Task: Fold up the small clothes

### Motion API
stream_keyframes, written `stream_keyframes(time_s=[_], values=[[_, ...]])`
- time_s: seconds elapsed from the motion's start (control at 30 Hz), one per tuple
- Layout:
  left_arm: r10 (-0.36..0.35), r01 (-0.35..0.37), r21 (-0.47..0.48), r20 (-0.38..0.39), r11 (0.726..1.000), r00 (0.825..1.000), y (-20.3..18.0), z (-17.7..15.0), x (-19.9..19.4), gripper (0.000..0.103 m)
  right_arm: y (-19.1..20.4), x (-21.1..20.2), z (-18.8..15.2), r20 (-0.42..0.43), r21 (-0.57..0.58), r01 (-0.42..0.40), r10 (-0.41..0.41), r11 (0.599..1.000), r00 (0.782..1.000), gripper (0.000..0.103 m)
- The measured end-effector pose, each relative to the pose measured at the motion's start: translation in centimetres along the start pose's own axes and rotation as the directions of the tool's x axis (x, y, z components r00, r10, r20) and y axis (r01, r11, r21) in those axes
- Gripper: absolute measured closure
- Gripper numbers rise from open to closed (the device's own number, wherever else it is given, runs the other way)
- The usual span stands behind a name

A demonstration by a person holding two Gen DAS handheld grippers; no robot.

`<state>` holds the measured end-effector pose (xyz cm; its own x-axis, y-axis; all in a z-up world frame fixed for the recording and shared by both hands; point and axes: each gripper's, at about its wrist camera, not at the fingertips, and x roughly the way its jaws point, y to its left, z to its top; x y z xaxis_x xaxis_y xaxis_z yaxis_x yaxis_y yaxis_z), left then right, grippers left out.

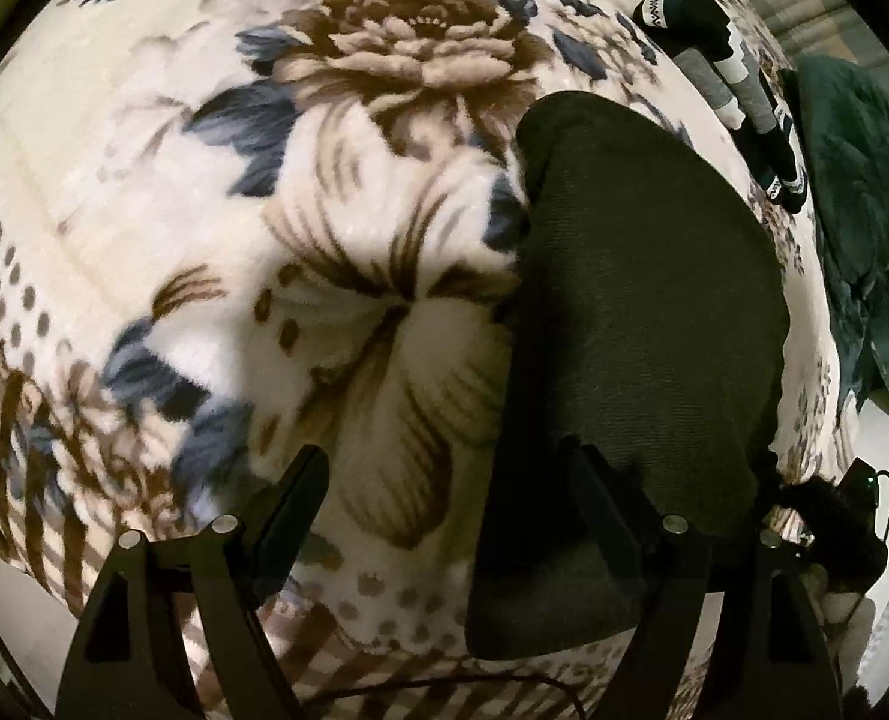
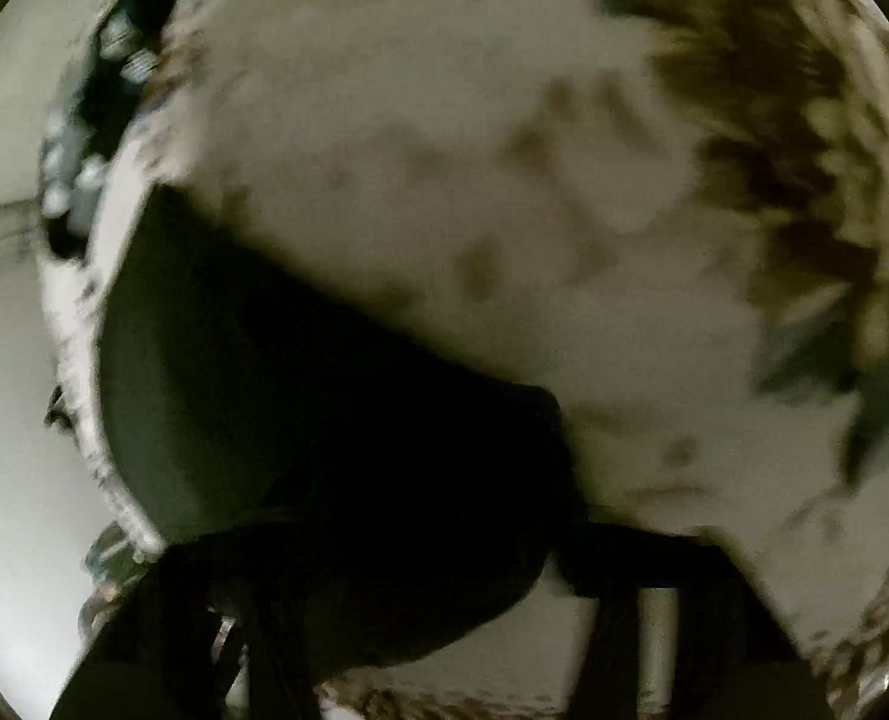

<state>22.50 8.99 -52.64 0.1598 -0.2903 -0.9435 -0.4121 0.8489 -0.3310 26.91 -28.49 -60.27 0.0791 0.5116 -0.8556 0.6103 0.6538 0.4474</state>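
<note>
Blanket [image 1: 162,138], cream plush with big brown flowers and blue-grey leaves, fills the left wrist view and covers the bed. On it lies the dark cloth [image 1: 642,300], a long folded piece of ribbed fabric running from beside the large brown flower down to the bottom of the view. The left hand-held gripper [image 1: 450,486] points steeply down at the blanket with its jaws spread wide and released. One black finger [image 1: 291,516] stands over bare blanket to the left of the dark cloth; the other finger [image 1: 600,498] stands over the cloth's near end. Whether that finger touches the fabric cannot be told. Beyond the far end of the dark cloth, near the blanket's edge, lies a small heap of socks [image 1: 726,72], black, grey and white. Just past them, at the edge of the blanket, a dark green garment [image 1: 858,210] lies crumpled. Beside the cloth's near right corner some black gear with a cable [image 1: 852,510] shows.

The right wrist view is blurred by motion. The same blanket [image 2: 444,138] fills the upper part of the view, its brown flower off to the right. The dark cloth [image 2: 300,372] lies across the lower left and reaches down to the right hand-held gripper [image 2: 420,630], whose dark fingers merge with it. Its jaws are partly apart; whether the pads press on the cloth cannot be told. The socks [image 2: 102,120] appear as a dark and pale smear beyond the cloth's far end.
</note>
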Motion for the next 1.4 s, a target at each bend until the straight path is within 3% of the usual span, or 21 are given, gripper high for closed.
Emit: stream_keyframes(time_s=[0.07, 0.1, 0.13, 0.17, 0.2, 0.23, 0.27, 0.3, 0.37, 0.47, 0.53, 0.7, 0.8, 0.87, 1.0, 1.07, 1.17, 1.2, 1.27, 1.33, 1.4], values=[[-0.016, 0.016, -0.009, -0.003, 1.000, 1.000, 0.1, 0.4, 0.1, 0.021, -0.5, -0.2, -0.5, -0.045, 0.055, -0.246, 0.248, 0.968, 0.968, 0.077], [-0.024, 0.024, -0.011, -0.001, 1.000, 1.000, 0.2, 0.5, 0.1, 0.021, -1.3, -0.4, -0.7, -0.046, 0.102, -0.441, 0.447, 0.892, 0.894, 0.078], [-0.033, 0.033, -0.012, 0.002, 0.999, 0.999, 0.3, 0.6, 0.0, 0.021, -2.0, -0.4, -0.8, -0.047, 0.143, -0.530, 0.541, 0.836, 0.840, 0.078], [-0.040, 0.040, -0.013, 0.005, 0.999, 0.999, 0.4, 0.8, 0.0, 0.021, -3.1, -0.1, -0.7, -0.049, 0.192, -0.586, 0.604, 0.787, 0.795, 0.078], [-0.054, 0.054, -0.014, 0.006, 0.998, 0.999, 0.6, 1.0, 0.1, 0.021, -4.6, 0.5, -0.6, -0.059, 0.232, -0.595, 0.622, 0.769, 0.781, 0.078], [-0.066, 0.066, -0.015, 0.005, 0.998, 0.998, 0.7, 1.1, 0.2, 0.021, -5.9, 1.2, -0.3, -0.068, 0.259, -0.551, 0.584, 0.793, 0.809, 0.078], [-0.077, 0.077, -0.020, 0.002, 0.997, 0.997, 0.8, 1.2, 0.5, 0.021, -7.2, 1.8, 0.0, -0.079, 0.282, -0.469, 0.507, 0.837, 0.858, 0.074], [-0.092, 0.092, -0.026, -0.004, 0.995, 0.996, 0.9, 1.4, 0.8, 0.021, -8.0, 2.0, 0.3, -0.094, 0.283, -0.420, 0.460, 0.863, 0.883, 0.060], [-0.129, 0.128, -0.033, -0.013, 0.991, 0.992, 1.0, 1.7, 1.2, 0.021, -7.6, 1.6, 0.7, -0.133, 0.223, -0.372, 0.406, 0.901, 0.904, 0.046], [-0.184, 0.184, -0.030, -0.025, 0.983, 0.983, 0.8, 2.3, 2.1, 0.021, -4.0, -1.5, 1.6, -0.142, 0.002, -0.247, 0.245, 0.969, 0.959, 0.030], [-0.223, 0.222, -0.029, -0.022, 0.975, 0.975, 0.6, 2.8, 2.7, 0.021, -1.4, -3.2, 2.5, -0.123, -0.135, -0.211, 0.195, 0.968, 0.973, 0.029], [-0.283, 0.283, 0.010, 0.005, 0.959, 0.959, -0.6, 4.1, 4.6, 0.007, 4.6, -1.0, 6.8, -0.163, -0.309, -0.212, 0.168, 0.927, 0.972, 0.029], [-0.304, 0.304, 0.007, 0.009, 0.953, 0.953, -1.0, 4.6, 5.4, 0.000, 6.9, 3.5, 8.5, -0.276, -0.357, -0.243, 0.146, 0.902, 0.950, 0.029], [-0.298, 0.298, 0.020, 0.014, 0.954, 0.954, -1.4, 4.7, 5.5, 0.000, 7.8, 5.0, 8.6, -0.320, -0.411, -0.242, 0.110, 0.879, 0.941, 0.016], [-0.324, 0.322, 0.052, 0.039, 0.945, 0.945, -2.4, 5.0, 5.5, 0.000, 9.0, 5.9, 7.9, -0.411, -0.437, -0.325, 0.135, 0.839, 0.902, 0.010], [-0.333, 0.329, 0.072, 0.055, 0.942, 0.941, -3.0, 5.1, 5.5, 0.000, 9.2, 6.6, 7.6, -0.498, -0.373, -0.411, 0.194, 0.832, 0.845, 0.020], [-0.330, 0.320, 0.116, 0.073, 0.940, 0.941, -3.6, 5.3, 5.6, 0.000, 9.8, 7.8, 6.0, -0.540, -0.410, -0.408, 0.143, 0.816, 0.829, 0.024], [-0.333, 0.322, 0.131, 0.079, 0.938, 0.939, -3.8, 5.4, 5.5, 0.003, 10.3, 8.3, 5.6, -0.547, -0.423, -0.408, 0.131, 0.809, 0.827, 0.027], [-0.332, 0.318, 0.154, 0.077, 0.936, 0.940, -4.2, 5.8, 5.2, 0.038, 11.2, 9.2, 4.9, -0.523, -0.457, -0.370, 0.091, 0.809, 0.847, 0.052], [-0.363, 0.352, 0.147, 0.053, 0.924, 0.930, -4.0, 6.6, 4.9, 0.058, 11.4, 9.2, 4.6, -0.497, -0.450, -0.360, 0.106, 0.817, 0.861, 0.061], [-0.395, 0.386, 0.159, 0.029, 0.909, 0.918, -4.4, 7.6, 4.3, 0.066, 11.0, 7.7, 3.9, -0.453, -0.428, -0.368, 0.156, 0.825, 0.878, 0.069]])
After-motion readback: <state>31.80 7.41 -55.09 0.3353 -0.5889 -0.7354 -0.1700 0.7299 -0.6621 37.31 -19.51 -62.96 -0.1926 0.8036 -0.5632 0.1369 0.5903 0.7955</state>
